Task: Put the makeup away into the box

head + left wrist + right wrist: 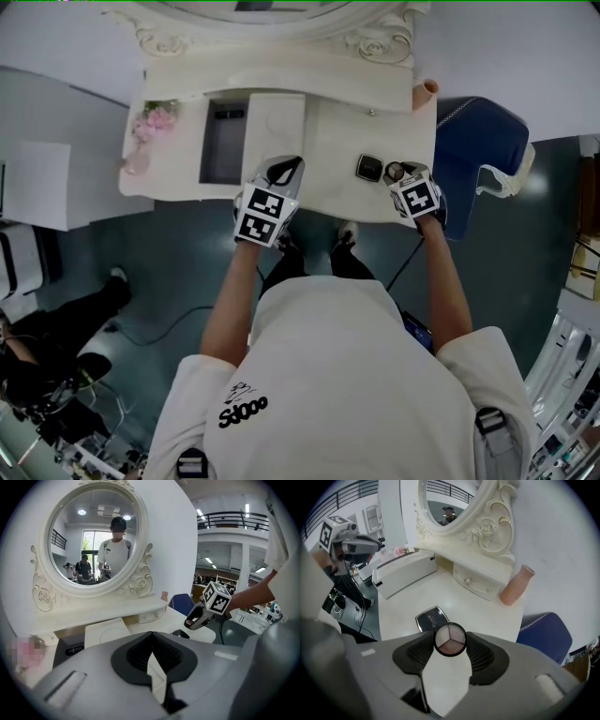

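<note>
- My right tongs (450,641) grip the round eyeshadow compact (450,638) at the right end of the table (328,141), ready for carrying to the box (225,155).
- My left tongs (150,635) are closed and empty, near the box.

White dressing table (328,141) is standing on dark teal floor (159,272); its oval mirror (93,541) is reflecting ceiling lights (82,512); blue chair (473,141) is sitting alongside.
</note>
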`<action>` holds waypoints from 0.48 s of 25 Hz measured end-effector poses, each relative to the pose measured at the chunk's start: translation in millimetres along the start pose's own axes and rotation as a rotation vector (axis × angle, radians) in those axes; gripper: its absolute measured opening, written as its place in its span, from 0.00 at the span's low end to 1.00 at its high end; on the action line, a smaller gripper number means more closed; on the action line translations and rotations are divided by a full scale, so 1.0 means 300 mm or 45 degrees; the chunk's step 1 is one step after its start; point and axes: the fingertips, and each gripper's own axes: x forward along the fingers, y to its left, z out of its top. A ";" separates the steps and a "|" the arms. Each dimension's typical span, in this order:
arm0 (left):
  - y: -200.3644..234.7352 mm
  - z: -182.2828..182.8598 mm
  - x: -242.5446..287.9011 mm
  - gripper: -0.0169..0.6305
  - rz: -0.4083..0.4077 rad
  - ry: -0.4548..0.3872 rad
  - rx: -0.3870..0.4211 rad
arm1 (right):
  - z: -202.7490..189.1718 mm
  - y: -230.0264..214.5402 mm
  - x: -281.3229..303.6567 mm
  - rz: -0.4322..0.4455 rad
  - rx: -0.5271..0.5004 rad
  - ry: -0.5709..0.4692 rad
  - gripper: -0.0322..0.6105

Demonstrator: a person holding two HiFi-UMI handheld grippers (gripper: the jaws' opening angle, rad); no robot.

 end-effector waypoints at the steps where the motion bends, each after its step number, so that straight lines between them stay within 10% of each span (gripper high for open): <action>1: 0.010 0.001 -0.016 0.06 0.009 -0.008 -0.010 | 0.029 0.006 -0.018 -0.004 -0.011 -0.021 0.39; 12: 0.258 0.005 -0.251 0.06 0.233 -0.140 -0.106 | 0.475 0.211 -0.199 0.028 -0.208 -0.310 0.39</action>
